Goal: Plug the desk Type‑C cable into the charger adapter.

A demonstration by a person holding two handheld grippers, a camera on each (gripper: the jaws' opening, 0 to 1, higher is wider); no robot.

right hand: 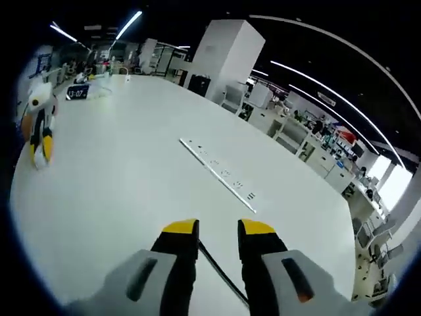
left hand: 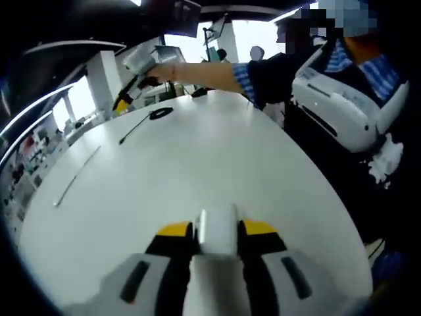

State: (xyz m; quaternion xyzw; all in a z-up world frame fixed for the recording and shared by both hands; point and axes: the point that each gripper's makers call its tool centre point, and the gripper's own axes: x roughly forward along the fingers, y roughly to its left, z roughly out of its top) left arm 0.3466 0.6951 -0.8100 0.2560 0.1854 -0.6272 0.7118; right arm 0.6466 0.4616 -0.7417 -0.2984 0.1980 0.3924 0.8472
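- the white charger adapter (left hand: 217,227) is clamped between the fingers of the left gripper (left hand: 217,230), low over the white surface (left hand: 197,171) and close to the person's side of it.
- in the left gripper view, the right gripper (left hand: 131,89) is seen far across the surface, held out on the person's outstretched arm (left hand: 210,74); the black cable (left hand: 146,120) lies coiled on the surface just below it, one straight end trailing toward the camera.
- in the right gripper view, a thin black cable (right hand: 220,273) runs down between the fingers of the right gripper (right hand: 217,230). the fingers stand slightly apart around it, and whether it is actually pinched cannot be told.
- a long white power strip (right hand: 220,172) lies flat ahead of the right gripper, well apart from both grippers.
- the step in hand is judged to be securing the cable's plug end. it is best gripped just behind the connector, so the tip stays stiff and does not swing.
- the two grippers are well apart, so the plug has to be carried to the adapter, or both brought to the middle.
- the adapter's port is not visible. it should be turned to face the plug, and the plug pushed in straight along the port axis while the adapter is held firm.
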